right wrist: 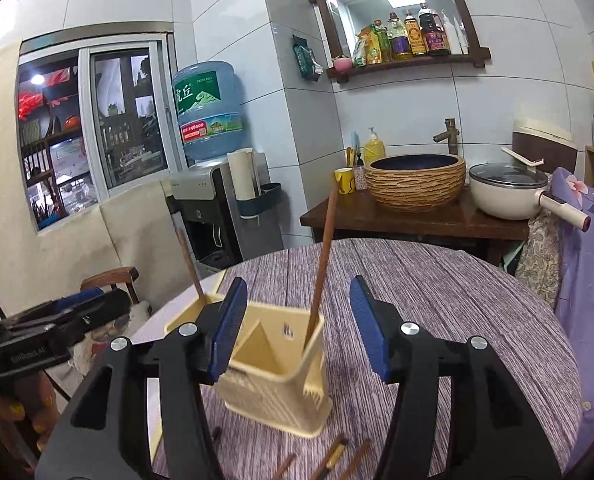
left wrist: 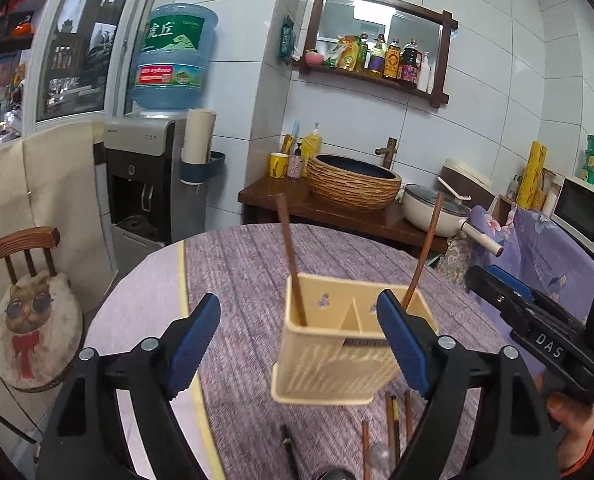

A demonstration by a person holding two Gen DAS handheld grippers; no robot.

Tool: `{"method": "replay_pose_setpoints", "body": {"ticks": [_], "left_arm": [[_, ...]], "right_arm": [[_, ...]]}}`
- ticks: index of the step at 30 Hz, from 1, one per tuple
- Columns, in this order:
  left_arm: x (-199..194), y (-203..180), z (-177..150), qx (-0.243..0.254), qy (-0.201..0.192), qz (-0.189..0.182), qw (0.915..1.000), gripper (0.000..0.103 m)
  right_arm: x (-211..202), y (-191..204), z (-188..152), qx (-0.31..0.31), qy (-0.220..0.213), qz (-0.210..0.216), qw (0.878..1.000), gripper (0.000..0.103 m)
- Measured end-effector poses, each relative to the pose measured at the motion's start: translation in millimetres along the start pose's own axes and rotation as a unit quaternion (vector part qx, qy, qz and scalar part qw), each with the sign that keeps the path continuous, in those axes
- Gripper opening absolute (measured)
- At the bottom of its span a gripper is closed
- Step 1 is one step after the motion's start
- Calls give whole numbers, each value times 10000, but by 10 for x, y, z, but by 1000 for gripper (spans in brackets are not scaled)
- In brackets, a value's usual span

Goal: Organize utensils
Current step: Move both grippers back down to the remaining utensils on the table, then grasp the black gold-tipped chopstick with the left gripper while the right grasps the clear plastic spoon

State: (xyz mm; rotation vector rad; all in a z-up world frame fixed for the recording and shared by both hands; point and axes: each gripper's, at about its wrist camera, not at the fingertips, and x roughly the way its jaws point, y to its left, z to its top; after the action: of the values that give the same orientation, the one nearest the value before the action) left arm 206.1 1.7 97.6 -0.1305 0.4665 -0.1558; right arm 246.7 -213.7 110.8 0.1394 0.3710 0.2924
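On the purple cloth (left wrist: 237, 264) the holder (left wrist: 337, 344) is standing with one chopstick (left wrist: 293, 260) in each end slot, and more sticks (left wrist: 393, 420) are lying in front of it. I am keeping my left claw (left wrist: 301, 344) and right claw (right wrist: 297, 332) open, gripping nothing. Reaching low, I am risking knocking the light holder over with a finger (left wrist: 403, 344) or scattering the loose sticks.

R gripper (right wrist: 297, 332) fingers apart w/ nothing held, over cream holder (right wrist: 275, 380) w/ upright chopstick (right wrist: 322, 272).
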Motion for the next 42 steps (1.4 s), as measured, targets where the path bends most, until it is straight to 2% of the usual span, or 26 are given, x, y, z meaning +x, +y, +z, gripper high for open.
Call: {"method": "replay_pose_setpoints", "body": {"ticks": [3,7,10,12,15,19,22,31,37,42], "left_arm": [[-78,99,-189,-94,117,31,9999,82],[5,200,-537,-118,579,228,9980,81],[143,248,-772,-165,1007,206,9946,72],[210,272,-902,-168,1205,223,9923,65],[277,316,-1068,-174,1439,312,9889,57],[372,375,-1232,-311,1749,249,9838,49],[367,373,-1306,-323,1814,230,9826,47],[338,356,-1372,-245,1858,235,9820,47],[334,414,-1399,-251,1896,333,9810,47],[336,448,-1400,-268,1913,348,9805,47]], "right_arm": [[-76,-32,-225,-67,379,-60,9992,54],[-62,-102,-583,-92,970,-99,9952,54],[5,-118,-871,-102,1400,-64,9901,53],[55,-102,-1051,-186,1687,-38,9855,47],[103,-126,-1247,-124,2004,-99,9796,45],[130,-196,-1428,192,2291,-159,9731,42],[96,-157,-1498,317,2304,29,9726,38],[184,222,-1478,-718,2386,507,9671,38],[373,448,-1496,-1798,2570,636,9474,39],[481,459,-1509,-2292,2874,806,9265,39]]}}
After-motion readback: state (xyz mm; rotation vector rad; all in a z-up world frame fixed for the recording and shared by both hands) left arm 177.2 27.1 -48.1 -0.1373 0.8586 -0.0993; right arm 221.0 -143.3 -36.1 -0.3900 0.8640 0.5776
